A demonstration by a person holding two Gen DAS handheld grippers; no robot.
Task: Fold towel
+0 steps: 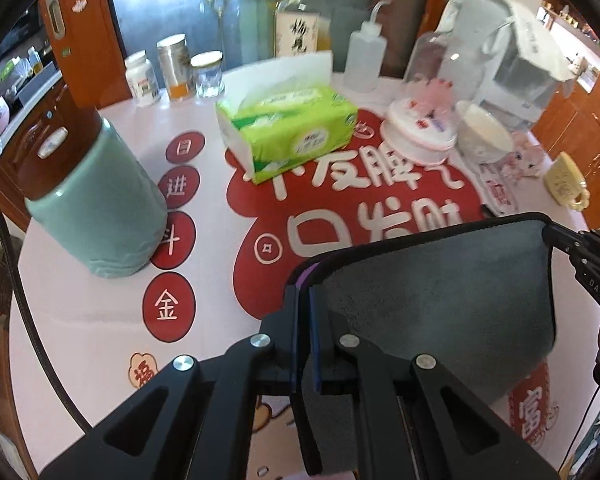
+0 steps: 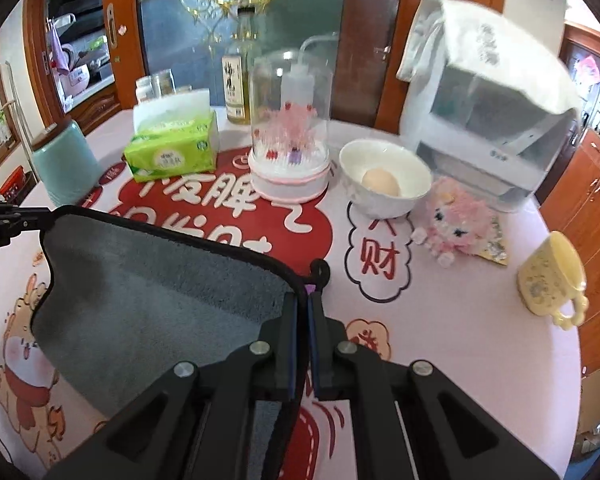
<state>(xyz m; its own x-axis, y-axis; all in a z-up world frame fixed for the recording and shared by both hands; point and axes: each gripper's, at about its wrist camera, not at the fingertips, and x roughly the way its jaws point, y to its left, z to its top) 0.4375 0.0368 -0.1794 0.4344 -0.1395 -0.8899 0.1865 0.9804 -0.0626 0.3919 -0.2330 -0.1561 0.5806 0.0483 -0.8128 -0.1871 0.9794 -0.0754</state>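
Note:
A grey towel (image 1: 440,292) with a black hem is held up above the table, stretched between both grippers. My left gripper (image 1: 304,292) is shut on its left top corner. My right gripper (image 2: 303,300) is shut on its right top corner, where a small black hanging loop sticks up. In the left wrist view the right gripper (image 1: 560,236) pinches the towel's far corner. In the right wrist view the towel (image 2: 160,300) hangs to the left and the left gripper (image 2: 40,213) grips its far corner. The towel's lower part is hidden behind the gripper bodies.
On the round table with its pink and red cloth (image 1: 100,320) stand a mint green jar (image 1: 96,204), a green tissue pack (image 1: 288,128), a glass dome ornament (image 2: 290,128), a white bowl with an egg (image 2: 384,178), a pink plush doll (image 2: 456,222), a yellow mug (image 2: 552,276) and a covered appliance (image 2: 492,120).

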